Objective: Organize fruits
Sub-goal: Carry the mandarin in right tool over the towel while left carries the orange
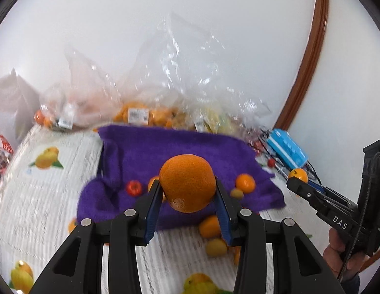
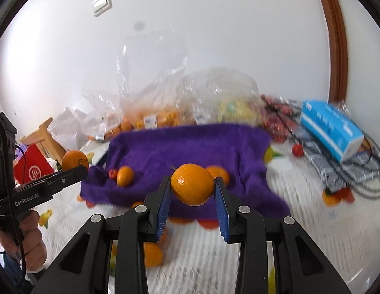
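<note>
Holding one fruit per tool, we list the left gripper clamped on a large orange and the right gripper clamped on a smaller mandarin, both lifted clear above the purple towel. On that towel we count a small red fruit and an orange one; more loose fruit sits on the fruit-print surface at its near edge. Behind the towel we note clear bags of fruit, and right of it a blue box.
</note>
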Available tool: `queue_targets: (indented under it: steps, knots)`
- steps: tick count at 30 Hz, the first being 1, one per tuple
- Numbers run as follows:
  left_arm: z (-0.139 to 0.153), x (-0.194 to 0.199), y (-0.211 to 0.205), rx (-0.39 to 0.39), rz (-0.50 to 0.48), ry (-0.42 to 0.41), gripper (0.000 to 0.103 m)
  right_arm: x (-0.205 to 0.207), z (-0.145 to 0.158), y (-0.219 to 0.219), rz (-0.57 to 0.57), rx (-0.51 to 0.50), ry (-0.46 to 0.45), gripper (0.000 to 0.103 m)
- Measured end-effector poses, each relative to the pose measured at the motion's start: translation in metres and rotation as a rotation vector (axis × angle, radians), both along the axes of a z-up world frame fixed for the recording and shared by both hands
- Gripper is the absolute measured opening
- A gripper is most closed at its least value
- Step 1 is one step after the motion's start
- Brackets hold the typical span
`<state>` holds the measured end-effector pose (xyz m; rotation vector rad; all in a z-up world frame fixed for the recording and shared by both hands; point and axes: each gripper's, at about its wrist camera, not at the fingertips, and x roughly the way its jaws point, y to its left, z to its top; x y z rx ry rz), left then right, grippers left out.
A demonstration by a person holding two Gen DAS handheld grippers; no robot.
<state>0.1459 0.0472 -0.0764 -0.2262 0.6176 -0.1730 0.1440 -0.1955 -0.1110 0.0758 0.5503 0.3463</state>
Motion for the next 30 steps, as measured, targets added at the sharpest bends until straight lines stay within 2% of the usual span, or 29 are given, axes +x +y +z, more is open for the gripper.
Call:
queue_targets:
  steps: [8, 14, 18, 21, 23, 26, 30]
  knots:
    - [0.006, 0.03, 0.006, -0.013, 0.038, -0.001, 0.039, 0.026, 0.027, 0.027, 0.017, -0.018, -0.043, 0.035]
    - [0.011, 0.045, 0.009, 0.022, 0.064, -0.045, 0.039, 0.047, 0.043, 0.037, 0.023, 0.011, -0.056, 0.035]
    - [-0.011, 0.051, 0.017, 0.028, 0.1, -0.018, 0.039, 0.057, 0.024, 0.042, 0.02, -0.01, -0.05, 0.035]
    - [-0.028, 0.059, 0.024, 0.039, 0.135, 0.045, 0.039, 0.067, -0.003, 0.042, 0.04, -0.034, 0.008, 0.035]
    - [-0.032, 0.06, 0.031, 0.012, 0.147, 0.056, 0.039, 0.074, -0.012, 0.041, 0.029, -0.047, 0.049, 0.035]
    - [-0.034, 0.06, 0.04, -0.003, 0.171, 0.051, 0.039, 0.078, -0.018, 0.038, 0.041, -0.023, 0.059, 0.035]
    - [-0.04, 0.063, 0.051, -0.059, 0.171, 0.074, 0.039, 0.081, -0.028, 0.043, 0.059, -0.019, 0.065, 0.035]
